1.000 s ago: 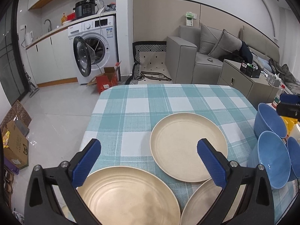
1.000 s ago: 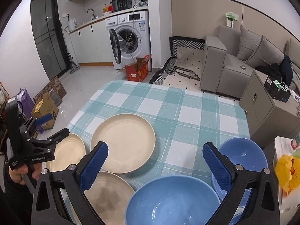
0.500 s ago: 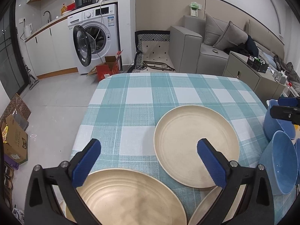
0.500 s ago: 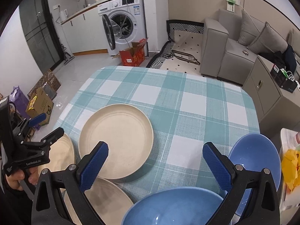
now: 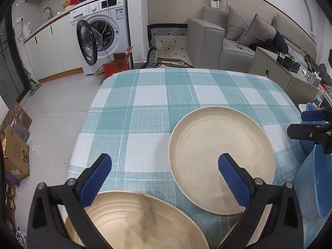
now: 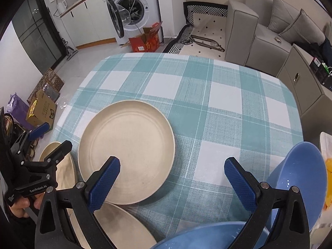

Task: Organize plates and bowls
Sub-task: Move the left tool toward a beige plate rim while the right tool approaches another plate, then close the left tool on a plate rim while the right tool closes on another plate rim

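Note:
Three cream plates lie on the teal checked tablecloth (image 5: 149, 108). The middle plate (image 5: 222, 159) also shows in the right wrist view (image 6: 126, 149). A second plate (image 5: 141, 222) lies under my open, empty left gripper (image 5: 164, 178). A third plate (image 6: 120, 226) lies near the front edge. Blue bowls (image 6: 296, 184) stand at the right; one (image 5: 315, 182) shows in the left wrist view. My right gripper (image 6: 172, 180) is open and empty above the cloth, between middle plate and bowls.
The table's left edge drops to a tiled floor with cardboard boxes (image 5: 14, 157). A washing machine (image 5: 103, 33) with its door open and a grey sofa (image 5: 220, 43) stand beyond the far edge. A cabinet (image 6: 300, 83) stands at the right.
Both grippers have moved forward and lower over the table. The plates look closer and larger. Both grippers stay open.

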